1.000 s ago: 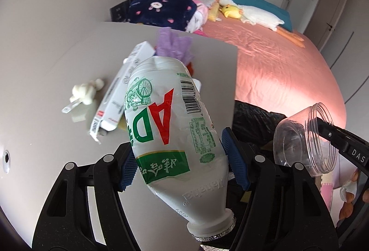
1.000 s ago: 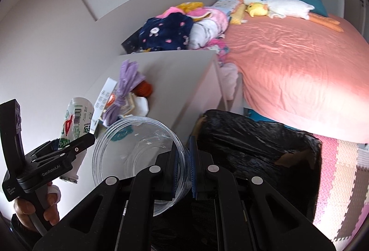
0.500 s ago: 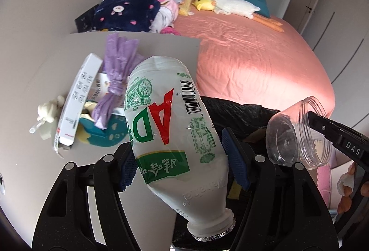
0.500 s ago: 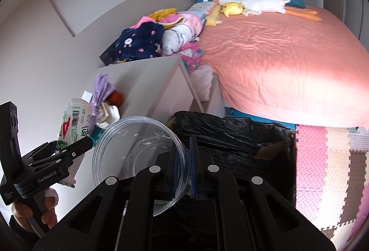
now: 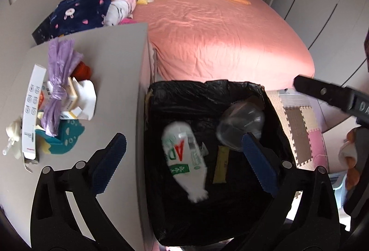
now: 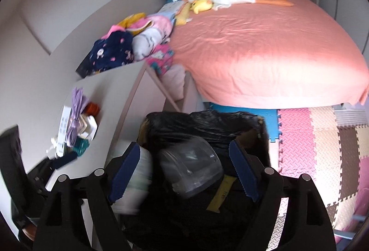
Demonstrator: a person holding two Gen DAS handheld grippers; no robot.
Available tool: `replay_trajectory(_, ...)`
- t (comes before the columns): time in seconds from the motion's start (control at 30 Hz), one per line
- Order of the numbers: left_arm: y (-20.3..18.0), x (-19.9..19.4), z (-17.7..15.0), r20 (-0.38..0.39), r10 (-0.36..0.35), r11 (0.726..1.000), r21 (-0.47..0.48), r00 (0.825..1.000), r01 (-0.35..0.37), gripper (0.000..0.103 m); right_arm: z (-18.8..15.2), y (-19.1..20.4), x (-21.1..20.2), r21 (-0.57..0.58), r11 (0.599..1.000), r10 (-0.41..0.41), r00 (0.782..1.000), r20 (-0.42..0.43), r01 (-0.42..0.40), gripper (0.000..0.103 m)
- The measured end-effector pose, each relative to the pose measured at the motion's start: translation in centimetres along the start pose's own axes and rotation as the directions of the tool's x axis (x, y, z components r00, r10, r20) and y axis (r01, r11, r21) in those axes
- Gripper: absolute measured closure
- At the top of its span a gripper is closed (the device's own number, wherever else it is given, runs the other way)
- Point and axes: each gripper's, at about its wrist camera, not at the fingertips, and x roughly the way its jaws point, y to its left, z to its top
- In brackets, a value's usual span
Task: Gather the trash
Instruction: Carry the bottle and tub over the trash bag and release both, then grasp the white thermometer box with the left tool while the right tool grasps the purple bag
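A bin lined with a black bag (image 5: 198, 94) stands beside the grey table (image 5: 115, 61). A white AD bottle (image 5: 184, 154) and a clear plastic jar (image 5: 239, 124) are inside it, both blurred, next to a yellow wrapper (image 5: 221, 163). My left gripper (image 5: 184, 165) is open and empty above the bin. My right gripper (image 6: 184, 172) is open and empty over the bin (image 6: 207, 121), with the jar (image 6: 189, 167) and the bottle (image 6: 136, 181) below its fingers.
On the table lie a purple bag (image 5: 57, 80), a long white box (image 5: 31, 110), torn cartons (image 5: 80, 98), a teal item (image 5: 64, 140) and a small white figure (image 5: 12, 135). A pink bed (image 5: 219, 36) with clothes and toys lies behind. Foam floor mats (image 6: 322, 147) lie to the right.
Both grippers moved over the bin and opened. The bottle left my left gripper and the jar left my right gripper; both are now in the bin.
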Motion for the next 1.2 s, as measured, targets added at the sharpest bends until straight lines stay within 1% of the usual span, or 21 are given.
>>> replay_trajectory(0.1, 0.2, 0.3, -0.2, -0.014, -0.013, 1.0, -0.018, 1.0, 0.013, 0.006, 0.2, -0.7, -0.3, 0.02, 1.0, -0.012, 1.0, 0.017, 0.011, 0.023)
replay_trajectory(0.2, 0.4, 0.2, -0.2, -0.011, -0.004, 1.0, -0.019, 1.0, 0.003, 0.006, 0.2, -0.9, -0.4, 0.024, 1.0, -0.013, 1.0, 0.019, 0.013, 0.023)
replay_trajectory(0.43, 1.4, -0.1, -0.6, -0.014, 0.013, 0.999, -0.036, 1.0, -0.013, 0.006, 0.1, 0.3, 0.0, -0.001, 1.0, 0.002, 1.0, 0.021, -0.002, 0.023)
replay_trajectory(0.6, 2.4, -0.5, -1.1, -0.011, 0.031, 0.998, -0.052, 0.999, -0.032, 0.006, -0.1, 1.7, 0.6, -0.029, 0.999, 0.025, 1.0, 0.012, -0.025, 0.023)
replay_trajectory(0.97, 5.7, -2.1, -2.3, 0.008, 0.09, 0.989, -0.121, 0.996, -0.089, 0.006, -0.5, 5.5, 1.8, -0.095, 0.992, 0.083, 0.997, -0.007, -0.084, 0.023)
replay_trajectory(1.2, 8.5, -3.4, -2.8, 0.045, 0.132, 0.979, -0.165, 0.99, -0.123, 0.006, -0.5, 8.3, 2.4, -0.135, 0.981, 0.142, 0.99, -0.007, -0.142, 0.023)
